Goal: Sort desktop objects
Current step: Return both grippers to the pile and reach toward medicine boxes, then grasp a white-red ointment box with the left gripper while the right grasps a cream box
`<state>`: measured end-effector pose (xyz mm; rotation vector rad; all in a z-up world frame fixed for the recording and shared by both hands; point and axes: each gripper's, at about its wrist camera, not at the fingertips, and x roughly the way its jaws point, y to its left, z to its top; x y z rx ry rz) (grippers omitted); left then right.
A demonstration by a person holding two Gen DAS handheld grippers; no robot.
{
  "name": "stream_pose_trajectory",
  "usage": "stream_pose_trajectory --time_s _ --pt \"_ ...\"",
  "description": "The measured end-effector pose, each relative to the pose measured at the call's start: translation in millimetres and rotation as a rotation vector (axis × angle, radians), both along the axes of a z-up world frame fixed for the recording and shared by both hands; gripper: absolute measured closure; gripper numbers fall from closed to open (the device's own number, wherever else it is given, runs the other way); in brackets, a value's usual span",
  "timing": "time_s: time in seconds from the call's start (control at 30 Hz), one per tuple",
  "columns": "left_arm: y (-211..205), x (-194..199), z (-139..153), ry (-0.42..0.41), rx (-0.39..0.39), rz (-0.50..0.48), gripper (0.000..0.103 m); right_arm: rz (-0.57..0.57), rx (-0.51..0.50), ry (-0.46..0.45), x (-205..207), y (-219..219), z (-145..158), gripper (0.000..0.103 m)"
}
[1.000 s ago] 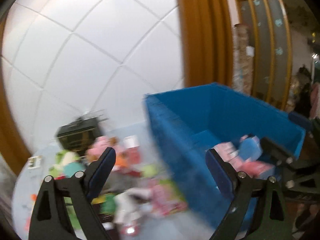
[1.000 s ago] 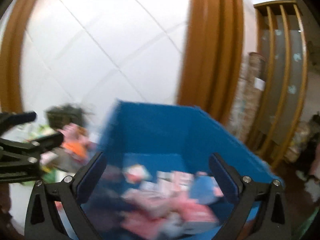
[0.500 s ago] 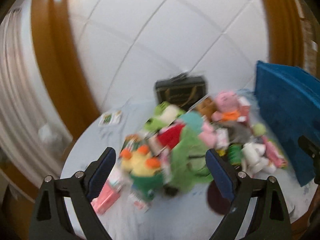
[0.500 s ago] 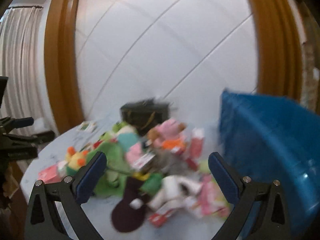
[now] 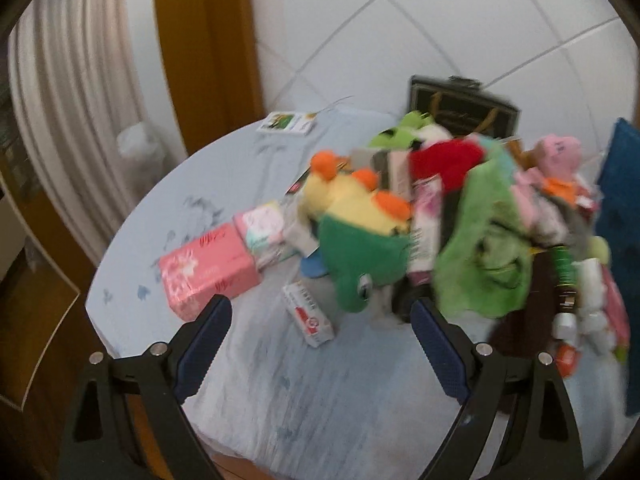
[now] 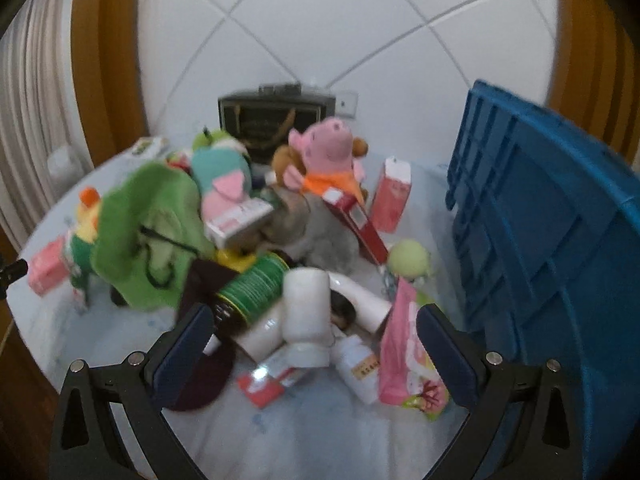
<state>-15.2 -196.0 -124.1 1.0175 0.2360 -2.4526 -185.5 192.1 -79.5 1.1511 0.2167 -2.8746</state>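
Observation:
A heap of toys and packets covers a round table (image 5: pixel 320 392) under a pale blue cloth. My left gripper (image 5: pixel 320 308) is open above the near edge, empty, with a small white-and-red box (image 5: pixel 308 316) lying between its fingers on the cloth. A pink tissue pack (image 5: pixel 208 268) is just left, and a green and yellow plush (image 5: pixel 360 240) just ahead. My right gripper (image 6: pixel 314 316) is open and empty over white bottles (image 6: pixel 306 312), a green can (image 6: pixel 256 284) and a pink packet (image 6: pixel 408 356). A pink pig plush (image 6: pixel 330 148) sits at the back.
A blue crate (image 6: pixel 552 240) stands at the table's right side, seen as a blue edge (image 5: pixel 618 208) in the left wrist view. A black gift bag (image 6: pixel 272 120) leans on the white tiled wall behind the heap. A small card (image 5: pixel 286 123) lies far left.
Both grippers swung left from the blue crate and dropped toward the heap on the table. The crate slid to the right edge of both views. Jaws stayed open.

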Motion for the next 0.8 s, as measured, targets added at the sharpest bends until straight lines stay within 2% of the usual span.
stream_pose_trajectory --time_s 0.1,0.17,0.23,0.27,0.37,0.47,0.57,0.77,0.8 --pt "-18.7 -10.4 -29.2 -0.03 0.042 0.021 0.011 0.02 0.037 -0.031 -7.0 -2.3 -24.0 0.0" --pt "-35.9 -21.7 -44.1 -0.096 0.056 0.035 0.011 0.017 0.013 -0.077 -10.8 -3.2 -38.7 0.0" --pt "-50.3 -30.7 -54.2 -0.155 0.07 0.055 0.011 0.006 -0.012 -0.141 -14.6 -5.2 -47.1 0.0" --pt "-61.6 -36.9 -62.6 -0.201 0.101 0.068 0.011 -0.006 -0.02 -0.172 -16.3 -5.9 -50.2 0.0" --pt "-76.2 -47.2 -76.7 -0.222 0.158 0.043 0.011 -0.07 -0.039 -0.272 -23.2 -7.9 -64.6 0.0" --pt "-76.3 -64.4 -93.8 -0.286 0.142 -0.029 0.011 -0.146 -0.077 -0.321 -26.5 -10.7 -85.4 0.0" --pt "-74.3 -74.2 -108.0 -0.298 0.126 -0.078 0.011 -0.235 -0.115 -0.338 -27.0 -13.7 -109.6 0.0" --pt "-69.6 -82.2 -121.3 -0.3 0.024 -0.171 0.011 -0.314 -0.133 -0.302 -26.6 -21.3 -138.0 0.0" --pt "-70.6 -81.8 -122.6 -0.302 0.028 -0.175 0.016 -0.334 -0.133 -0.283 -26.5 -21.2 -139.8 0.004"
